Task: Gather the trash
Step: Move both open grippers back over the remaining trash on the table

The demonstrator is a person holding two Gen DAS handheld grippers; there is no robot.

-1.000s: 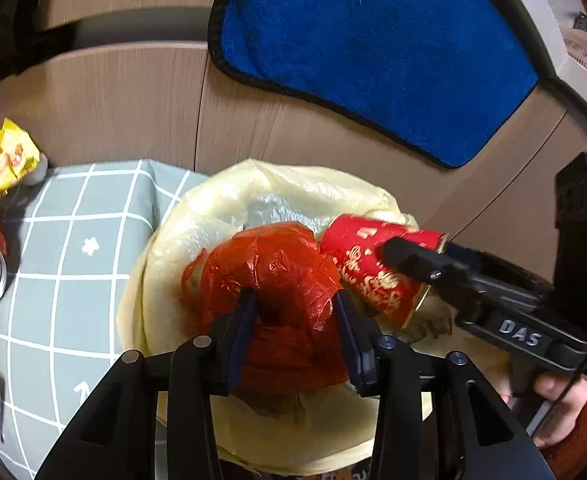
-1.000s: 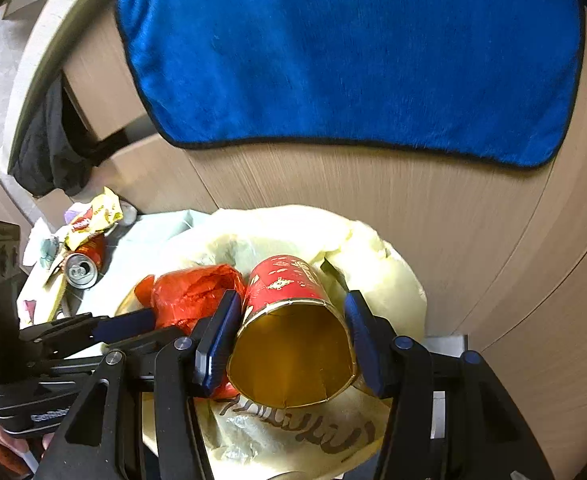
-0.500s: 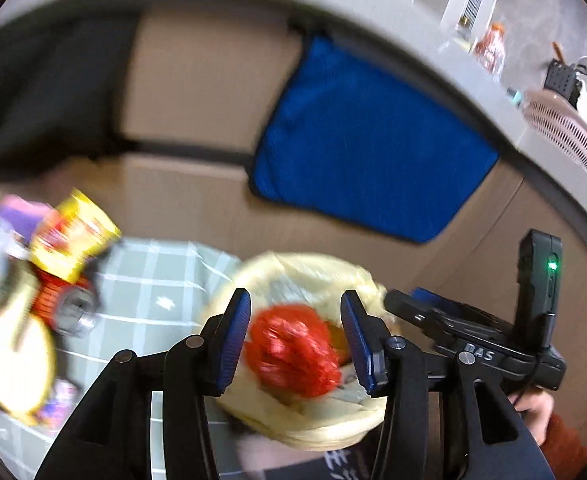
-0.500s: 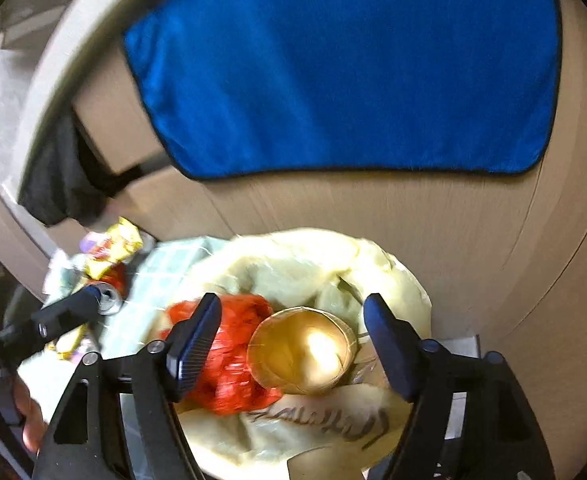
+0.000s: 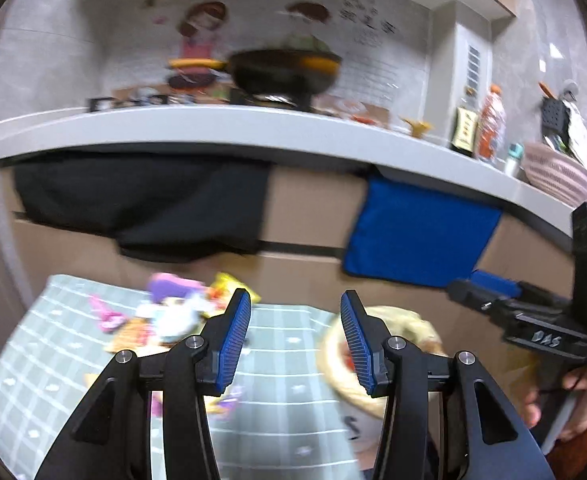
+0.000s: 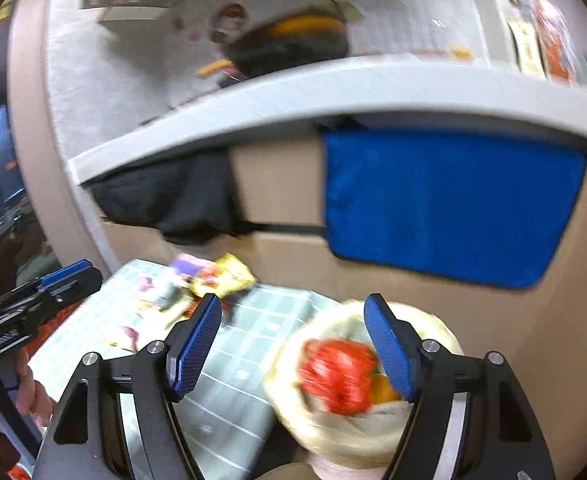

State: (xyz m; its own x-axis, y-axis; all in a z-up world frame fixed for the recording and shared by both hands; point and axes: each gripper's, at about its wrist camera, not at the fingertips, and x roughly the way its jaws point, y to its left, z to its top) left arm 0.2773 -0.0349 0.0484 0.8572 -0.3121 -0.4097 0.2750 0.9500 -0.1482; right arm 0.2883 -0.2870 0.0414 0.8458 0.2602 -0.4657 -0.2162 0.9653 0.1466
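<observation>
Between deposits, I judge. Left hand-held gripper (image 5: 295, 340) and right hand-held gripper (image 6: 293, 348) both gape wide, nothing in either. One lined bin (image 6: 357, 432) holds one red bag (image 6: 339, 376). Remaining trash pile (image 6: 197, 284), several blurred wrappers, uncountable, lies left of the bin on the checked mat (image 6: 233, 392). Next: reach for the pile.

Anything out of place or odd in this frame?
Yes: wrappers lie scattered on the checked mat instead of in the lined bin, which already holds a red bag. Both views are motion-blurred.
</observation>
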